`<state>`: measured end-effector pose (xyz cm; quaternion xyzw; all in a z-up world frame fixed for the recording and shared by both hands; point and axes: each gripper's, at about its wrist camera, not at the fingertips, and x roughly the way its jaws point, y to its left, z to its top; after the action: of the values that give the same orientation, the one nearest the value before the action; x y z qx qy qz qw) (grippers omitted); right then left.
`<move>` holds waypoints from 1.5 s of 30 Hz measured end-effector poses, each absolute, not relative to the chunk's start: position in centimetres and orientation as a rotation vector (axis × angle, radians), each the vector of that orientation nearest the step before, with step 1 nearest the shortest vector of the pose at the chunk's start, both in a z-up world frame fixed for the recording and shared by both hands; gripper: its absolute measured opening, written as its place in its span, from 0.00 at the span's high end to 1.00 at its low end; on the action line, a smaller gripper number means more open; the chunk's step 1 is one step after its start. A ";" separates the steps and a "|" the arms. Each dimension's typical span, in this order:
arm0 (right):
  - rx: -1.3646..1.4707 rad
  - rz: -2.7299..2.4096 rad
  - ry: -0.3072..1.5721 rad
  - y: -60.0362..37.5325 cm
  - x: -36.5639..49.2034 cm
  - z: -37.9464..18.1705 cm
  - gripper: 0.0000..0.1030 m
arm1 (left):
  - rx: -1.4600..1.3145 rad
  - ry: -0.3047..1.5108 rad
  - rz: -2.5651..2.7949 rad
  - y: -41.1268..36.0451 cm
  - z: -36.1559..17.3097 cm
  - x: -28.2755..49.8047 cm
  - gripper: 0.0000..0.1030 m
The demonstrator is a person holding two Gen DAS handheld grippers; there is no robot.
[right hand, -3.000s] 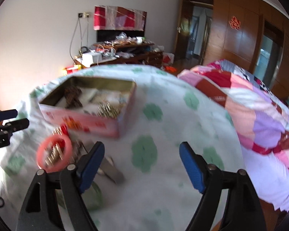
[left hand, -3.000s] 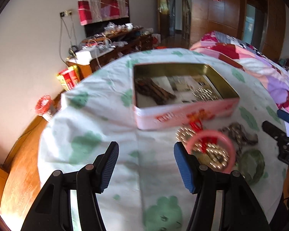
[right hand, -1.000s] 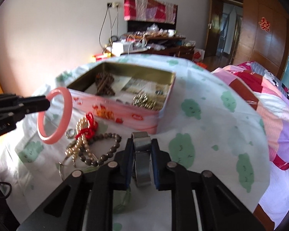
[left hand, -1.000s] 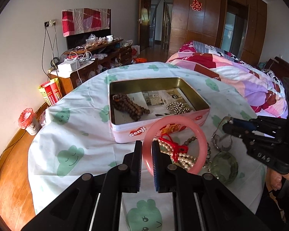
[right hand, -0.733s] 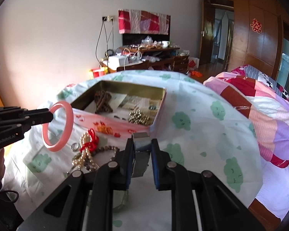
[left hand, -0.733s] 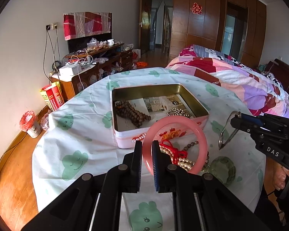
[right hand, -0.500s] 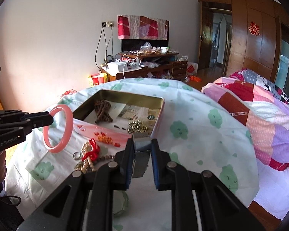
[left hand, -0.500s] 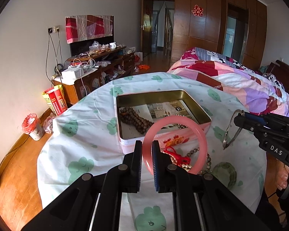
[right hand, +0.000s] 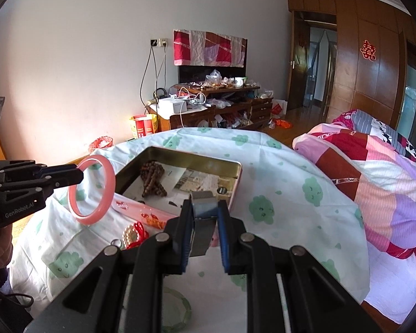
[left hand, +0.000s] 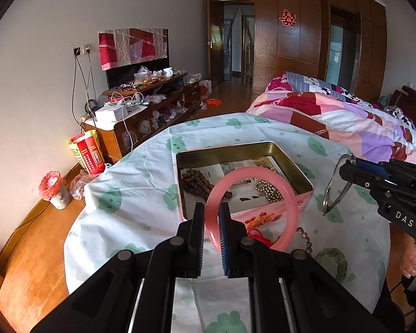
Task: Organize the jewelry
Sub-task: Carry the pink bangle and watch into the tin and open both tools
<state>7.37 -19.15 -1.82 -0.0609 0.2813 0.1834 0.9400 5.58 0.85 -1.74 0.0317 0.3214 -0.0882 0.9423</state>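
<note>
- You are lifting both grippers off the table: left gripper (left hand: 210,216) fingers clamping the pink bangle (left hand: 252,208), right gripper (right hand: 205,216) fingers clamping the metal band (right hand: 203,222).
- Both pieces are now hanging above the tin (left hand: 302,177)'s near edge, likely ready to drop in; beads (left hand: 305,238) and the green bangle (left hand: 332,263) are waiting.

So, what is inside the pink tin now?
Inside the pink tin: brown wooden beads, printed paper and metal beads. The pink bangle and the silver bracelet cover parts of the floor.

Both wrist cameras look down, seemingly close, sharing the tin (left hand: 266,147).
</note>
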 end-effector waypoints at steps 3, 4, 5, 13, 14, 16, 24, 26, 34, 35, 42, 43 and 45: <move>-0.126 0.376 0.568 -18.9 7.4 -1.7 0.81 | 0.068 0.653 -0.175 0.9 -1.7 5.9 0.91; -0.127 0.376 0.567 -18.9 7.3 -1.6 0.81 | 0.068 0.651 -0.174 0.9 -1.6 6.0 0.91; -0.128 0.375 0.566 -18.8 7.4 -1.6 0.81 | 0.068 0.650 -0.171 1.0 -1.6 6.1 0.91; -0.115 0.376 0.567 -19.0 8.0 -1.2 0.81 | 0.083 0.647 -0.151 1.2 -1.5 7.1 0.91; -0.115 0.376 0.566 -18.9 8.1 -1.1 0.81 | 0.084 0.647 -0.148 1.2 -1.4 7.2 0.91; -0.113 0.377 0.566 -18.9 8.4 -1.0 0.81 | 0.091 0.646 -0.144 1.2 -1.4 7.6 0.91; -0.111 0.384 0.560 -18.5 9.6 -0.4 0.81 | 0.109 0.645 -0.142 0.7 -1.0 9.1 0.91; -0.111 0.388 0.562 -18.3 10.1 -0.2 0.81 | 0.114 0.648 -0.139 0.6 -1.0 9.6 0.91; -0.137 0.383 0.581 -17.0 12.6 -0.4 0.81 | 0.145 0.672 -0.116 0.2 -1.8 12.4 0.91; -0.139 0.383 0.587 -16.9 13.0 -0.5 0.81 | 0.146 0.678 -0.112 0.2 -2.0 12.8 0.91; -0.165 0.359 0.637 -16.2 15.8 -2.2 0.81 | 0.154 0.720 -0.098 -0.1 -3.4 15.5 0.91; -0.171 0.356 0.646 -16.1 16.2 -2.4 0.81 | 0.157 0.723 -0.097 -0.2 -3.6 15.7 0.91; -0.187 0.346 0.656 -15.8 16.8 -2.9 0.81 | 0.164 0.729 -0.099 -0.4 -3.9 16.1 0.91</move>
<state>16.77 -15.82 -2.89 -0.0913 0.3199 0.1688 0.9278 16.08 -0.44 -3.86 0.0803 0.3560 -0.0484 0.9298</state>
